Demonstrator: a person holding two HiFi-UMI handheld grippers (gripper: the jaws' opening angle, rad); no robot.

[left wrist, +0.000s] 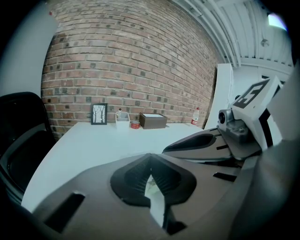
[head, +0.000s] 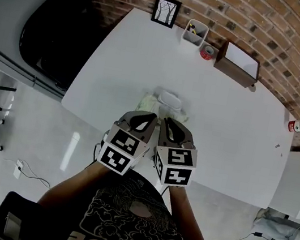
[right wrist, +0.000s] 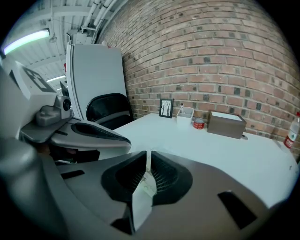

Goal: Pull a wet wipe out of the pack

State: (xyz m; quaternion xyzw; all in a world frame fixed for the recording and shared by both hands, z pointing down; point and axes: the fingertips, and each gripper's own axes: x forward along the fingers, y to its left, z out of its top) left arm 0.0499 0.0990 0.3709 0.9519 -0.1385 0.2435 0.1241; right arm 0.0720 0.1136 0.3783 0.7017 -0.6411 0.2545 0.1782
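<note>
My left gripper point(head: 149, 116) and right gripper point(head: 168, 122) hang side by side over the near edge of the white tabletop point(head: 236, 120), each with jaws pressed together on nothing. The pale soft-plastic wet-wipe pack with a white lid point(head: 169, 101) lies just beyond their tips, untouched. I judge this the approach. Next I must spread one gripper, steady the pack with the other, and pinch a wipe.

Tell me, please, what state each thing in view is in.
left gripper: jaws together, empty.
right gripper: jaws together, empty.
wipe pack: flat on the table, lid looks closed.
bottle: upright, red cap on.
picture frame: upright.
</note>
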